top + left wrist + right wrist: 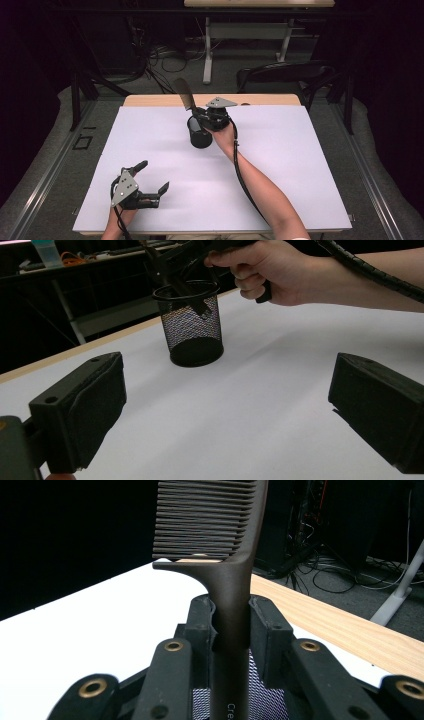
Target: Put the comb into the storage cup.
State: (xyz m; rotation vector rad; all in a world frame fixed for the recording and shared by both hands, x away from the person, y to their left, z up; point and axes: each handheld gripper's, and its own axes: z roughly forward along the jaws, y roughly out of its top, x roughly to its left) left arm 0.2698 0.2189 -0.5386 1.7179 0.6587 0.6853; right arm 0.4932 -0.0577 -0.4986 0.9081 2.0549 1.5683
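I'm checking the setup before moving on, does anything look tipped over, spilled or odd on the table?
Nothing stands out. The black mesh cup stands upright on the white table cover, with no spill. The right tongs grip a dark comb by its handle above the cup. The left tongs rest open, apart.

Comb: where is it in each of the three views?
High view: comb sticks up at top centre, clamped in the right gripper over the mesh cup.
Left gripper view: top centre, its handle angles into the cup.
Right gripper view: centre, rising between the jaws.
Shared landmark: the mesh cup.
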